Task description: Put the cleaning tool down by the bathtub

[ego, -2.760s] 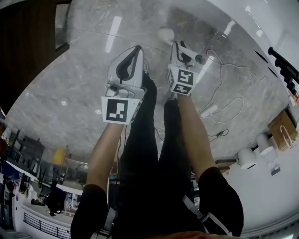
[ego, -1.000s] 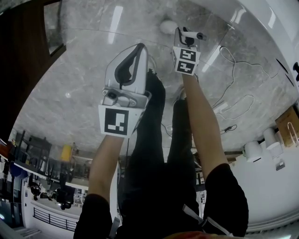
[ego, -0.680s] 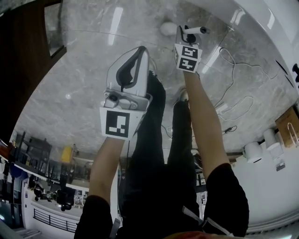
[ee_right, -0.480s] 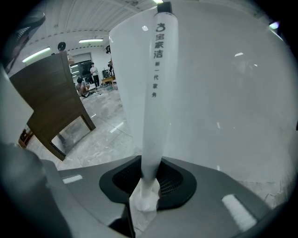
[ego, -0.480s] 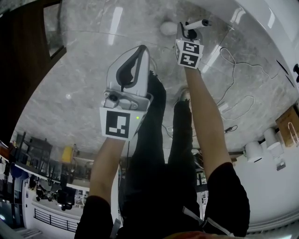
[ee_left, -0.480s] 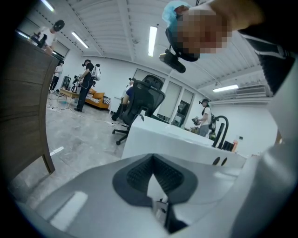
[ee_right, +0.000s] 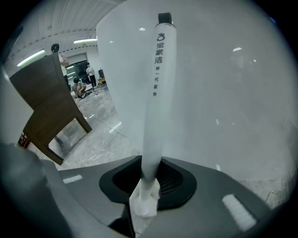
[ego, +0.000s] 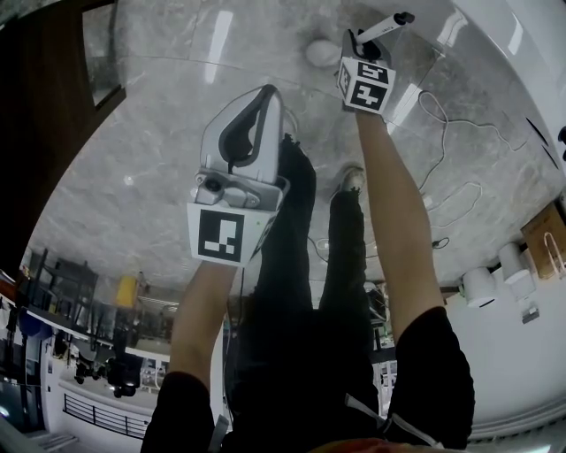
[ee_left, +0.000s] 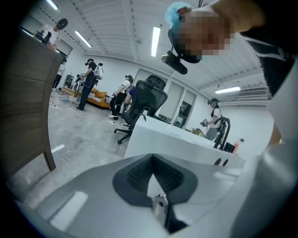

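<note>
The cleaning tool has a long white handle (ee_right: 157, 97) with a black tip (ego: 405, 17). My right gripper (ee_right: 146, 188) is shut on the handle's lower part, and the handle rises straight out of the jaws. Right behind it stands the bathtub's white wall (ee_right: 228, 93). In the head view the right gripper (ego: 358, 42) is held far forward next to the white bathtub (ego: 508, 53). A white round object (ego: 320, 51) lies on the floor just left of it; I cannot tell whether it belongs to the tool. My left gripper (ego: 263, 95) hangs nearer, shut and empty (ee_left: 153, 173).
White cables (ego: 447, 168) and a power strip (ego: 416, 205) lie on the grey marble floor to the right. A dark wooden piece of furniture (ego: 53, 115) stands at the left. A cardboard box (ego: 541, 239) and white canisters (ego: 478, 287) sit at the far right.
My right gripper has moved forward toward the bathtub with the tool, and the handle now tilts further to the right. The left gripper has hardly moved.
</note>
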Available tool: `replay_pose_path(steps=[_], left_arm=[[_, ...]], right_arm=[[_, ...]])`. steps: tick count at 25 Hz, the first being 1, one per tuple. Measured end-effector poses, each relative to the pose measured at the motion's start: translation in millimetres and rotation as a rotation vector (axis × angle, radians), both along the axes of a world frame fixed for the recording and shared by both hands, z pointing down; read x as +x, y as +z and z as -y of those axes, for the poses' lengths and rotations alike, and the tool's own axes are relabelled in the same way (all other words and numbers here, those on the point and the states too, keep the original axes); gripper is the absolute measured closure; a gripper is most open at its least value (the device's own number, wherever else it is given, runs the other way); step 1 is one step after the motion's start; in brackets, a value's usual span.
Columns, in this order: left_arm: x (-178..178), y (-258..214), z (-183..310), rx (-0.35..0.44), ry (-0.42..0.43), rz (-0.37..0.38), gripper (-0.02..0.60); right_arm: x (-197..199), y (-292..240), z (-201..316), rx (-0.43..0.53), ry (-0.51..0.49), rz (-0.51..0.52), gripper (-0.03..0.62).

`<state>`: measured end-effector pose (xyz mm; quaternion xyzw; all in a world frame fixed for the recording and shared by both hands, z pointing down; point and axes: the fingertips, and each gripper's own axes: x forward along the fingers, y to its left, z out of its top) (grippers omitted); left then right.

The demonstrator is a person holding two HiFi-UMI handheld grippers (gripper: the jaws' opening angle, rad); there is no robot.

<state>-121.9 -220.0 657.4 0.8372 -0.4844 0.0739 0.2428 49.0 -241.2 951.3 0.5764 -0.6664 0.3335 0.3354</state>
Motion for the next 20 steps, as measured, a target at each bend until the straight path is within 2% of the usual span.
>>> replay_pose_path(steps=[11, 20], left_arm=[[-3.5, 1.5, 1.7, 0.001, -0.002, -0.001, 0.574], [0.7, 2.5, 2.0, 0.0, 0.0, -0.006, 0.574]], right_arm=[[14.4, 10.1, 15.3, -0.039, 0.035, 0.005, 0.503], [15.0, 10.1, 17.9, -0.029, 0.019, 0.006, 0.502]])
